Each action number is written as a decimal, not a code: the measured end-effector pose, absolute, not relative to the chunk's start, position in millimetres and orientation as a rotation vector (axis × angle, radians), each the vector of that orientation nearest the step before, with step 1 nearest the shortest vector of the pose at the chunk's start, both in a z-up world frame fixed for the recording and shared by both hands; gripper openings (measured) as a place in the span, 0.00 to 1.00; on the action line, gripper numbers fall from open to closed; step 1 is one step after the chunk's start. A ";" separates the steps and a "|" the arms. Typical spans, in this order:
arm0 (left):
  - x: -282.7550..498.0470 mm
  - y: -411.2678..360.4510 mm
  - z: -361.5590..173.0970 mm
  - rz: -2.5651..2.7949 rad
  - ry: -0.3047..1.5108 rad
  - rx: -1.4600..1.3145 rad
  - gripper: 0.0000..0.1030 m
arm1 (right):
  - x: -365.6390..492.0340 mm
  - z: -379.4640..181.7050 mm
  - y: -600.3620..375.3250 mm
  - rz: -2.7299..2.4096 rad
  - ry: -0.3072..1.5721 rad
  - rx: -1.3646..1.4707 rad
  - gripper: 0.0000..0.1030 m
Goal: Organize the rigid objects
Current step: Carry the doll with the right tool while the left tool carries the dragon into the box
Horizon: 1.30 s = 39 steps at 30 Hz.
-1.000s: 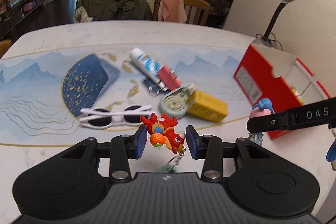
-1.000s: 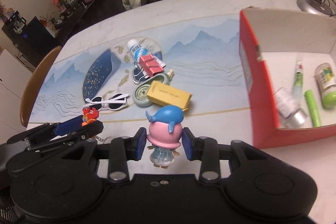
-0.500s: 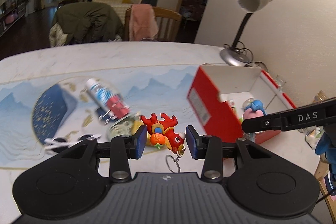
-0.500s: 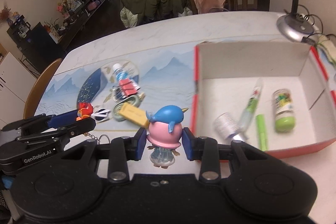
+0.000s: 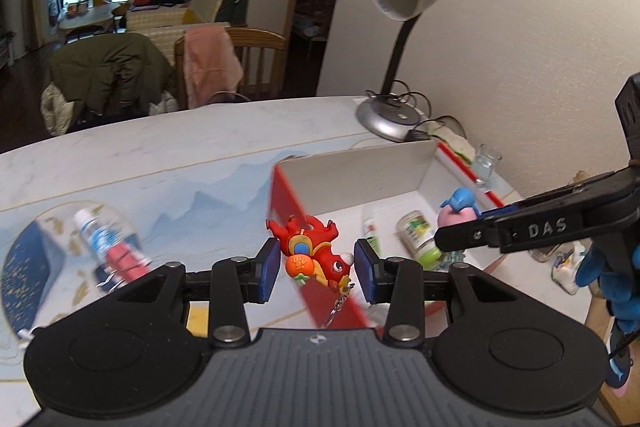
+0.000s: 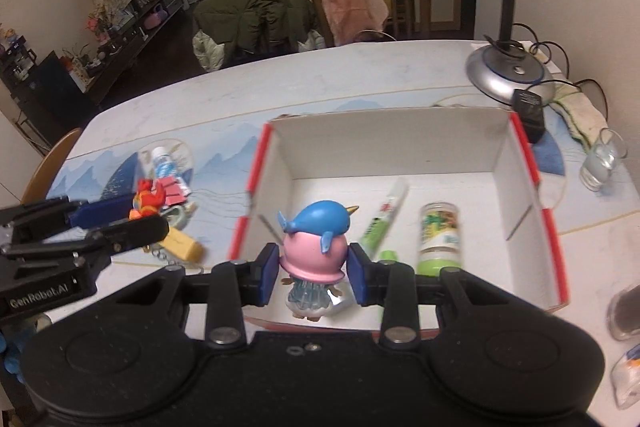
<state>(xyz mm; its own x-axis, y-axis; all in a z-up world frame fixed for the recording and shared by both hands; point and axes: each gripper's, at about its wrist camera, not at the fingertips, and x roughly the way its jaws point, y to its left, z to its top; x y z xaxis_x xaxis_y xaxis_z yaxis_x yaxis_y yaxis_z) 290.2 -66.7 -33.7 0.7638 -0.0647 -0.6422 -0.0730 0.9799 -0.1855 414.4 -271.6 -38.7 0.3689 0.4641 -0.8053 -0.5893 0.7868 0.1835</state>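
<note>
The left claw [image 5: 316,264] grips a glossy red moulded figurine [image 5: 314,254] between its blue pads, jaws narrow and pressed on both sides of it. The toy lies sideways, lumpy and rounded, with an orange ball on its belly and a thin metal keychain [image 5: 338,303] dangling below it. Just ahead of this claw and slightly to its right stands the red cardboard box [image 5: 286,203], its outside red, its inside plain white, with flat matte walls.

The right claw [image 6: 313,268] is clamped narrowly on a pink-and-blue figurine [image 6: 314,237]: a smooth, shiny blue whale-shaped cap over a round pink body, with a translucent pale-blue skirt-like base hanging under the pads. It is held above the near part of the box's [image 6: 520,163] open interior. Ahead and to the right of this claw, on the box floor, lie a slim white-and-green tube [image 6: 384,215], a small cylindrical jar with a green cap [image 6: 438,235] and a green marker end [image 6: 387,255], partly hidden behind the claw finger.

To the left of the right claw, on the tabletop [image 6: 320,83] with its smooth printed blue mountain pattern, rest a yellow rectangular box [image 6: 182,245], a white-capped tube [image 6: 164,163] and a red clip-like item [image 6: 174,189], blurred. Far ahead to the right stands a desk lamp [image 6: 508,71] with a domed metal base.
</note>
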 end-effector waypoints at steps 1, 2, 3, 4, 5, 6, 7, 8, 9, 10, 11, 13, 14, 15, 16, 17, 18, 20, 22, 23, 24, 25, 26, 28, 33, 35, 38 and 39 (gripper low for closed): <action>296.2 -71.6 -32.1 0.000 0.703 -0.201 0.39 | 417.7 -39.7 -275.1 0.675 0.983 -0.146 0.34; 302.8 -76.5 -31.2 -0.007 0.704 -0.196 0.39 | 421.2 -41.1 -278.1 0.674 0.985 -0.149 0.34; 309.4 -81.2 -30.4 -0.015 0.707 -0.192 0.39 | 424.6 -42.5 -280.9 0.672 0.987 -0.153 0.34; 315.7 -85.9 -29.6 -0.022 0.708 -0.186 0.39 | 427.8 -44.3 -283.3 0.667 0.987 -0.159 0.34; 322.3 -90.2 -28.9 -0.026 0.709 -0.180 0.39 | 430.7 -45.3 -285.6 0.664 0.987 -0.164 0.34; 328.1 -94.6 -27.7 -0.031 0.708 -0.175 0.39 | 433.9 -47.0 -287.7 0.660 0.988 -0.167 0.34; 334.2 -99.0 -27.0 -0.039 0.706 -0.170 0.39 | 437.0 -48.4 -290.2 0.655 0.992 -0.167 0.34; 340.5 -103.1 -26.5 -0.045 0.704 -0.165 0.39 | 440.1 -50.6 -291.3 0.650 0.996 -0.167 0.34; 346.5 -107.2 -26.8 -0.047 0.704 -0.158 0.39 | 442.3 -52.9 -291.8 0.649 1.000 -0.173 0.34; 353.4 -111.3 -27.3 -0.050 0.708 -0.151 0.39 | 444.7 -55.1 -292.3 0.647 1.003 -0.179 0.34; 360.4 -115.4 -28.7 -0.054 0.713 -0.144 0.39 | 446.9 -57.7 -292.2 0.647 1.008 -0.189 0.34; 374.7 -123.3 -33.3 -0.054 0.719 -0.118 0.39 | 451.2 -63.4 -292.1 0.649 1.024 -0.208 0.34; 382.8 -126.3 -36.8 -0.057 0.730 -0.107 0.39 | 453.0 -66.6 -291.6 0.646 1.030 -0.219 0.34; 390.2 -129.0 -40.8 -0.053 0.737 -0.094 0.39 | 453.8 -69.6 -291.0 0.650 1.037 -0.233 0.34; 397.4 -131.3 -45.3 -0.045 0.749 -0.080 0.39 | 454.5 -72.9 -290.6 0.653 1.045 -0.246 0.34; 404.3 -133.1 -50.7 -0.044 0.765 -0.068 0.39 | 455.0 -76.1 -290.4 0.649 1.051 -0.256 0.34; 409.1 -134.3 -56.1 -0.039 0.779 -0.059 0.39 | 455.9 -79.6 -290.0 0.648 1.059 -0.268 0.34; 418.6 -136.1 -68.1 -0.026 0.811 -0.043 0.39 | 458.1 -87.7 -288.7 0.651 1.082 -0.278 0.34; 427.1 -135.9 -78.5 -0.016 0.844 -0.036 0.39 | 458.6 -94.6 -286.4 0.660 1.101 -0.292 0.34; 430.7 -135.7 -82.9 -0.013 0.858 -0.034 0.39 | 459.0 -98.1 -285.0 0.665 1.112 -0.299 0.34; 434.2 -135.6 -87.2 -0.011 0.873 -0.028 0.39 | 460.4 -101.6 -283.2 0.667 1.123 -0.304 0.34; 437.9 -135.8 -91.6 -0.013 0.889 -0.020 0.39 | 461.3 -105.0 -281.2 0.669 1.134 -0.311 0.34; 441.1 -136.3 -95.4 -0.010 0.899 -0.013 0.39 | 462.1 -108.4 -279.1 0.674 1.144 -0.320 0.34; 447.1 -135.9 -103.6 -0.007 0.930 -0.007 0.39 | 464.2 -115.1 -275.9 0.680 1.156 -0.333 0.34; 460.8 -137.4 -120.1 -0.003 0.986 0.018 0.39 | 469.0 -127.1 -269.2 0.690 1.178 -0.346 0.34; 466.5 -135.9 -125.6 -0.002 1.008 0.004 0.39 | 472.1 -130.9 -267.1 0.693 1.191 -0.340 0.34; 473.6 -135.8 -133.3 -0.004 1.039 0.015 0.39 | 475.5 -136.1 -263.4 0.691 1.198 -0.342 0.34; 475.8 -135.2 -135.4 -0.001 1.045 0.017 0.39 | 477.0 -137.9 -262.4 0.690 1.202 -0.339 0.34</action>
